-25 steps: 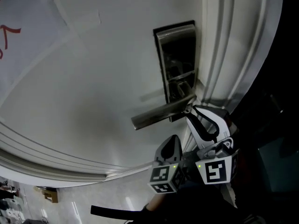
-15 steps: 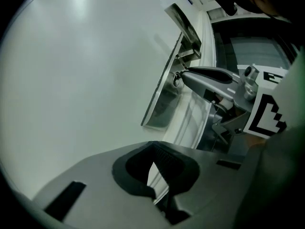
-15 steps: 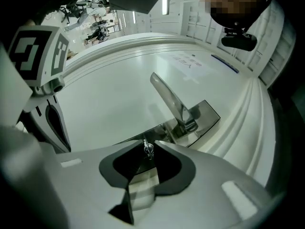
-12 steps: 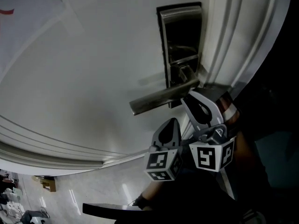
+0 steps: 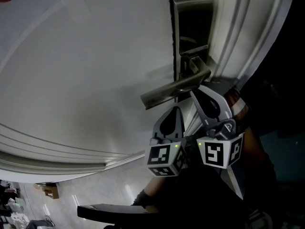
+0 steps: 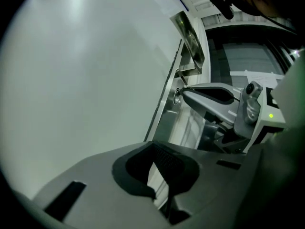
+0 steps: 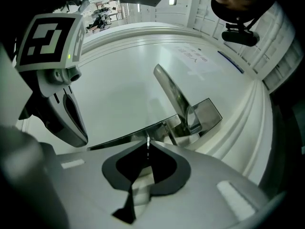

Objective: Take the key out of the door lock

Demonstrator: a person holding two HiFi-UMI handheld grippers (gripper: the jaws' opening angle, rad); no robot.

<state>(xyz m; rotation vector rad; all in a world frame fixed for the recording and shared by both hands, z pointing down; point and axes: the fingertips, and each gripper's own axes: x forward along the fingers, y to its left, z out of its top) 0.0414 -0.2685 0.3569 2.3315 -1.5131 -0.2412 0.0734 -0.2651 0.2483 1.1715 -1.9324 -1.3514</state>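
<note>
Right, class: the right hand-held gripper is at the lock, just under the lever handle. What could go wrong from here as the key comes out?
1. The right hand-held gripper pinches only a thin sliver of the key at its jaw tips, so it may slip off when pulled.
2. The lever handle sits right over that gripper, so a tilted pull could knock it.
3. The left hand-held gripper, shut and empty, sits close beside it and could get bumped.

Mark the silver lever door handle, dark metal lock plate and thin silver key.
silver lever door handle [image 5: 174,88]: head view, middle of the lever.
dark metal lock plate [image 5: 193,23]: head view, upper face.
thin silver key [image 7: 147,146]: right gripper view, edge showing at the jaw tips.
</note>
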